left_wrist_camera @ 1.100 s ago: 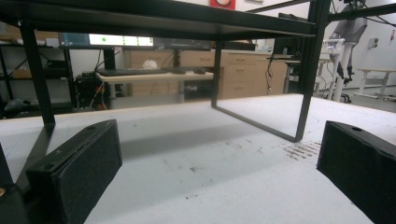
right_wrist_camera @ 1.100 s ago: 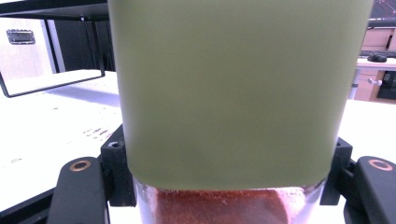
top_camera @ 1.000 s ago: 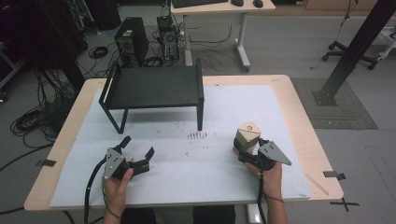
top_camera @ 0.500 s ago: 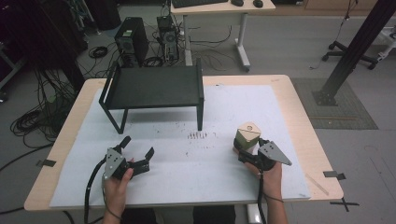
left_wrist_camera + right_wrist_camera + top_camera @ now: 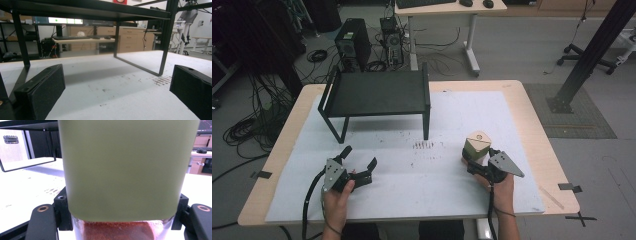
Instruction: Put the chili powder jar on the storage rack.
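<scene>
Fingers [image 5: 62, 210] of the right gripper [image 5: 477, 162] clamp the jar [image 5: 476, 146] at three o'clock; likely rigid, slippery glass; left gripper [image 5: 360, 167] spread, empty

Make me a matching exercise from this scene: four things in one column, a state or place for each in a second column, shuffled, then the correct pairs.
Things:
1. left gripper
2. right gripper
3. black rack
4. green-capped jar

States or places:
A. standing at the far left of the table
B. open, holding nothing
C. holds reddish powder
D. shut on the jar

Pairs: 1-B, 2-D, 3-A, 4-C
</scene>
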`<state>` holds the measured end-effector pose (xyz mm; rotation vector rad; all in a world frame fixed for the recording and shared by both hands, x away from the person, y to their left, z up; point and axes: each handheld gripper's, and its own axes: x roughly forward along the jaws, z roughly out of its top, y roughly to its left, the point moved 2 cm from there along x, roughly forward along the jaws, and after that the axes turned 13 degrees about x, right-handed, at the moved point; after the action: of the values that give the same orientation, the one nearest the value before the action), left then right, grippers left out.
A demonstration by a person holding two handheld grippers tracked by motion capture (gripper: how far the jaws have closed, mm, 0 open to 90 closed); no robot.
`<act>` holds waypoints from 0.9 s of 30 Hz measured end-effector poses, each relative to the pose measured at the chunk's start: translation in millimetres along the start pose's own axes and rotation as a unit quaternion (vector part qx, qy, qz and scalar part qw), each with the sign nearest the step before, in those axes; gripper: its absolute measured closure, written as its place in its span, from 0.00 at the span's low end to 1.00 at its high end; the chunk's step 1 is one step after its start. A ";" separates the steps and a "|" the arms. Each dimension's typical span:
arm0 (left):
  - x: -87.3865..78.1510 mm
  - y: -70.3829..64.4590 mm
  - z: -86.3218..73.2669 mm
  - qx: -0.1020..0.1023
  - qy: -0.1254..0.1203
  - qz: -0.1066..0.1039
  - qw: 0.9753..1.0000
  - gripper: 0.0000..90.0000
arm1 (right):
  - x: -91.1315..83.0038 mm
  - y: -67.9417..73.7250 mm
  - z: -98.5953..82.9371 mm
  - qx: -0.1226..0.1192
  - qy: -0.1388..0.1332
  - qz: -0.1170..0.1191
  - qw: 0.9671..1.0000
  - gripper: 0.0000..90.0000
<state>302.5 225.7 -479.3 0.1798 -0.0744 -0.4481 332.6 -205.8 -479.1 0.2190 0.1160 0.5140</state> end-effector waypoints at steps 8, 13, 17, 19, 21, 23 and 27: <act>0.0 0.2 0.0 0.000 0.001 0.000 1.000 0.00 | 0.0 0.0 -0.1 0.000 0.000 0.000 1.000 0.33; 0.0 0.2 0.0 0.000 0.001 0.000 1.000 0.00 | 0.1 -0.1 0.0 0.001 0.000 0.000 1.000 0.33; 0.1 0.3 0.0 -0.001 0.001 0.000 1.000 0.00 | 0.1 -0.1 0.0 0.001 0.000 0.001 1.000 0.33; 0.1 0.3 0.0 -0.001 0.001 -0.001 1.000 0.00 | 0.1 -0.2 0.1 0.001 0.000 0.001 1.000 0.33; 0.2 0.3 0.0 -0.002 0.001 -0.001 1.000 0.00 | 0.1 -0.3 0.1 0.001 0.000 0.001 1.000 0.33; 0.2 0.4 0.0 -0.002 0.001 -0.001 1.000 0.00 | 0.0 -0.4 0.2 0.002 0.001 0.002 1.000 0.33; 0.3 0.6 0.0 -0.003 0.002 -0.001 1.000 0.00 | 0.0 -0.7 0.5 0.004 0.001 0.004 1.000 0.33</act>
<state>303.0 226.1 -479.2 0.1749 -0.0696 -0.4499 333.0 -206.4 -478.8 0.2259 0.1198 0.5223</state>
